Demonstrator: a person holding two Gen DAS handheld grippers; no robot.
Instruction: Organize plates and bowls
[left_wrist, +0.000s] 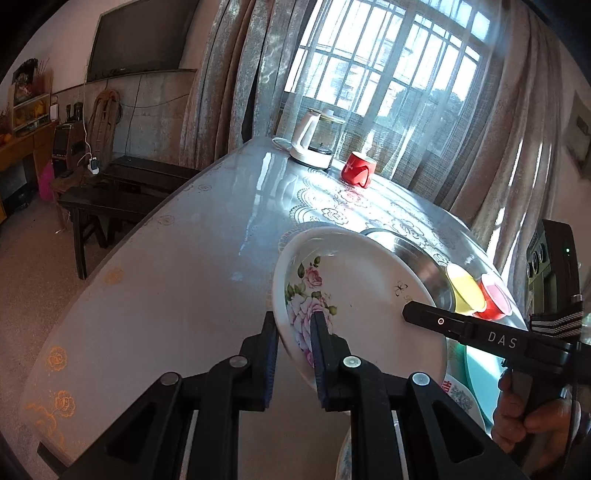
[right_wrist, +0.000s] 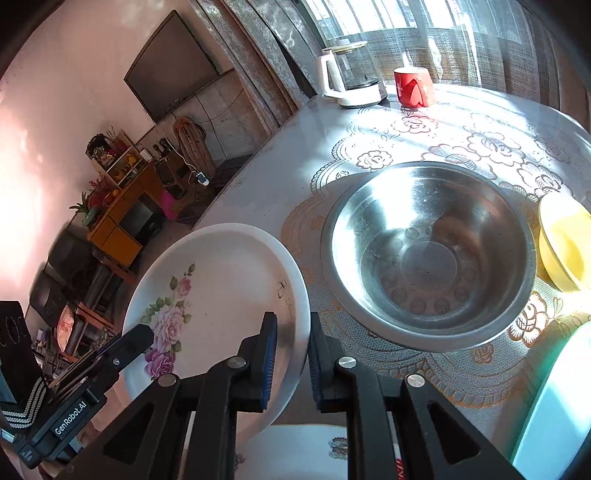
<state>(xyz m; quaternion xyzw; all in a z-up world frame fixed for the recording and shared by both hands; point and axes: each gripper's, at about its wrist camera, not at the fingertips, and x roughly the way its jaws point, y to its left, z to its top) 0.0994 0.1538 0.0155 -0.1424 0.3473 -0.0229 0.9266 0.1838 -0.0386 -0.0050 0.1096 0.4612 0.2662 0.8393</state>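
Sunlit barred window (left_wrist: 388, 66), curtains (left_wrist: 229, 74), wall television (left_wrist: 140, 40), dark bench (left_wrist: 110, 206).

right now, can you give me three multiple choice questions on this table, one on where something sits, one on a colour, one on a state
1. Where is the steel bowl relative to the yellow bowl in the right wrist view?
A. left of it
B. right of it
C. stacked inside it

2. What colour is the mug by the kettle?
A. blue
B. red
C. green

3. What state is the floral plate in?
A. flat on the table
B. broken
C. lifted and tilted, rim between both grippers' fingers

Answers: 1 A, the yellow bowl lies toward the right edge. 2 B, it is plainly red. 3 C, the left gripper and right gripper each straddle its rim.
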